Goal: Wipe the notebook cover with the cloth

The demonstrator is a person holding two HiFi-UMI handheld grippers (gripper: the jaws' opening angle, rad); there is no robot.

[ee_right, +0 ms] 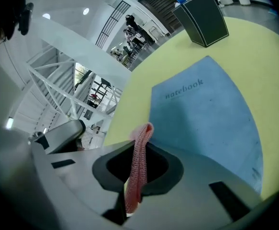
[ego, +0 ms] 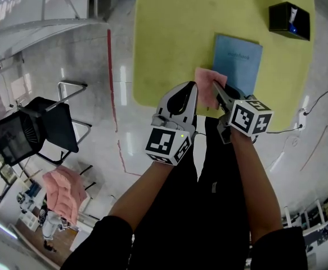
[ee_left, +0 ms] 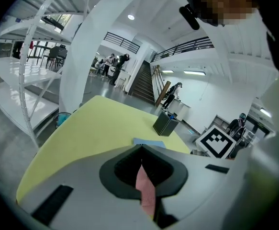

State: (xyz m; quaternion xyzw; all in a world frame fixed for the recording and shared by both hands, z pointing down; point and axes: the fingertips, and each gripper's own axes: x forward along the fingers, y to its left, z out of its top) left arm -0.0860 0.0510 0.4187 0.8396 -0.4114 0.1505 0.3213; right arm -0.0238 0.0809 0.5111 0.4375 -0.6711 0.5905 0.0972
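Notebook [ego: 238,61] lies flat and blue on the yellow desk [ego: 169,32]; I judge it thin and light enough to slide under a wipe. By its near corner hangs the pink cloth [ego: 207,86], soft and limp, with the left hand-held gripper [ego: 192,94] and right hand-held gripper [ego: 219,91] each clenched on a fold.

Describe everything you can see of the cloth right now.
The cloth is pink, soft and bunched, with a fine knitted-looking weave. The left gripper and the right gripper are both shut on it, and a fold shows between each pair of jaws. It is held over the near edge of the yellow table, by the near left corner of the blue notebook. Whether it touches the cover cannot be told.
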